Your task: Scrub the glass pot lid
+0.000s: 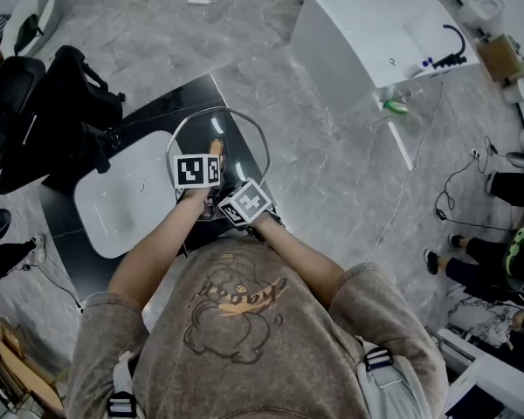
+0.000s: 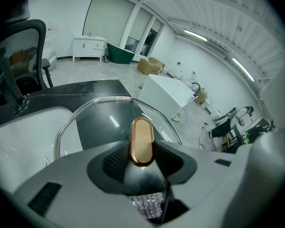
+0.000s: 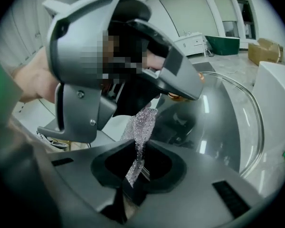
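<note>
Holding lid handle [image 2: 141, 139] in left gripper [image 2: 142, 158] jaws | right gripper [image 3: 138, 167] jaws pinch scrub cloth [image 3: 143, 122] | black countertop [image 1: 170, 103], white basin [image 1: 122, 201], marble floor [image 1: 332, 164]

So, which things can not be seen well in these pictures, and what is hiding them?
Head view: marker cubes mostly cover the left claw and right claw, so where the silver scrub cloth meets the glass lid is hidden.
Right gripper view: the left claw's body covers most of the lid handle; a mosaic patch hides part of that claw.
Left gripper view: the cloth is mostly cut off behind the claw's own body.
</note>
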Demonstrator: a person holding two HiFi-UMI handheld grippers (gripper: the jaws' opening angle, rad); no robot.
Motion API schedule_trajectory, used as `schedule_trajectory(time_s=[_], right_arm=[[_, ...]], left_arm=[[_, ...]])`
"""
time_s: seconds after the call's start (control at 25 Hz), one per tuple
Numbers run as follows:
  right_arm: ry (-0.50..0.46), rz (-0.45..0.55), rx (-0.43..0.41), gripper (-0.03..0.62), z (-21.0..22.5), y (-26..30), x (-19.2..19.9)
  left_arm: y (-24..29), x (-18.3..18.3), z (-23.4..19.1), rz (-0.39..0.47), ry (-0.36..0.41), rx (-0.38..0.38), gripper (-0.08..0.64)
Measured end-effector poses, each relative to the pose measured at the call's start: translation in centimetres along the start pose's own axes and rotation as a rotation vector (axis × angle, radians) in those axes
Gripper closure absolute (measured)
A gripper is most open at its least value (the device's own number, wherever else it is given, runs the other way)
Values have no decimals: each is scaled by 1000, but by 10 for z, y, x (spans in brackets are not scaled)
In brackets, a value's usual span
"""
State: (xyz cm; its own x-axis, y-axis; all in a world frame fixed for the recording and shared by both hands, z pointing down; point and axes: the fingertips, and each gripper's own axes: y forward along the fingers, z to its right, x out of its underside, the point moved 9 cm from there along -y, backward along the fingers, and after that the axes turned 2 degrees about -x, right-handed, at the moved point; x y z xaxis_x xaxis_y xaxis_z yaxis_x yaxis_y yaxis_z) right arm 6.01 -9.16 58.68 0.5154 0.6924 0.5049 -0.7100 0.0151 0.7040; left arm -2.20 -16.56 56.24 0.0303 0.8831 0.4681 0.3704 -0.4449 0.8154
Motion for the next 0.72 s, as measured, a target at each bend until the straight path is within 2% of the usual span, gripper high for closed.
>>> schedule_trajectory(time_s=[0.36, 0.72], right_arm=[[81, 5, 11, 515, 20, -14, 20], [188, 32, 88, 511, 62, -62, 54]], left_arm=[[0, 0, -2, 3, 6, 15, 383], [-1, 1, -2, 12, 18, 13, 382]])
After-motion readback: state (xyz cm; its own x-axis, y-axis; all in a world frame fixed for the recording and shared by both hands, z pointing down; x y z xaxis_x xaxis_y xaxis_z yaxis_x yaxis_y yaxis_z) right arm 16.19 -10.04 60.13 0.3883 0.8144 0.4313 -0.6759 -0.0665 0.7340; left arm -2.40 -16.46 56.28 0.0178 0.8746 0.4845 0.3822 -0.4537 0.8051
